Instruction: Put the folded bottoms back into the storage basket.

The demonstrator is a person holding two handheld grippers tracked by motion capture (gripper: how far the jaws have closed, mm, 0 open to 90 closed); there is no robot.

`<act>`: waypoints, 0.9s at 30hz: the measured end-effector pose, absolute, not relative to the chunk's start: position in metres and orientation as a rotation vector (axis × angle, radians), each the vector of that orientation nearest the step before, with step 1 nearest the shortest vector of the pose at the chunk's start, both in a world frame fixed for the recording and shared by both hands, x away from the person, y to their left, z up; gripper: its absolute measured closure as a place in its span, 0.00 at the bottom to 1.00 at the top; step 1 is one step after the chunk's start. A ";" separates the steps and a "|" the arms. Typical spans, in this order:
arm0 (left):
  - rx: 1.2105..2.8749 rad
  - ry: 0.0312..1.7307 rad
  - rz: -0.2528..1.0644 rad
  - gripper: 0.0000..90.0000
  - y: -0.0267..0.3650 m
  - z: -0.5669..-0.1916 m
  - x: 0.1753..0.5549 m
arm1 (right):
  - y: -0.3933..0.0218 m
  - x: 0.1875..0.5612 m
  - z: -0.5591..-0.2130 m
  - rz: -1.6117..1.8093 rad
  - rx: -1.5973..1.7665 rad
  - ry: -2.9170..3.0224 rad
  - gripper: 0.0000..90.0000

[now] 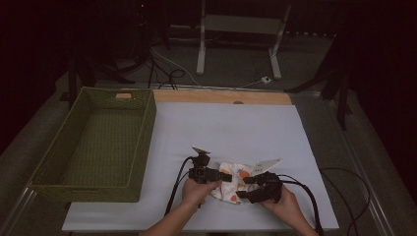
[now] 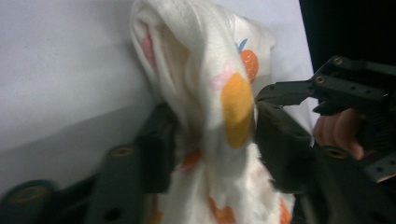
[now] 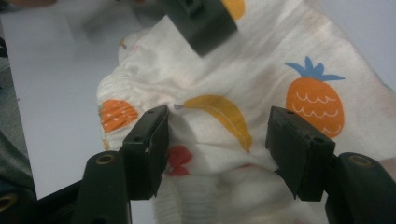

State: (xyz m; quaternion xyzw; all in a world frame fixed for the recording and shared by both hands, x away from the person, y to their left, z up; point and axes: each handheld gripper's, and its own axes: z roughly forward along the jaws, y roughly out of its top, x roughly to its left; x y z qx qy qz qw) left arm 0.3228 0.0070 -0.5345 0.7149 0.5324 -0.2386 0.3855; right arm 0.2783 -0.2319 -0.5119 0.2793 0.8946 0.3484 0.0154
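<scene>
You work in a dim room whose far end sinks into darkness. A white sheet (image 1: 236,128) covers your table, with a bare wooden strip (image 1: 221,96) along its far edge. Beyond it, a grey floor (image 1: 231,69) carries loose cables (image 1: 169,73) and the white legs of a stand (image 1: 238,39).

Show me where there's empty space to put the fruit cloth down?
The white sheet is bare between the wooden strip and the fruit-print cloth. The green woven basket looks empty inside. It's crowded at the near edge, where both grippers meet the cloth.
</scene>
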 end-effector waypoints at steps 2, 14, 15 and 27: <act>1.830 1.340 -0.595 0.70 0.006 -0.537 0.323 | -0.233 0.278 -0.512 1.087 0.869 2.776 0.42; 1.823 1.270 -0.568 0.89 0.009 -0.534 0.324 | -0.257 0.278 -0.504 1.069 0.931 2.706 0.29; 1.820 1.260 -0.569 0.89 0.010 -0.532 0.324 | -0.260 0.278 -0.503 1.068 0.944 2.698 0.28; 1.807 1.177 -0.526 0.89 0.028 -0.496 0.330 | -0.302 0.278 -0.494 1.099 1.108 2.560 0.22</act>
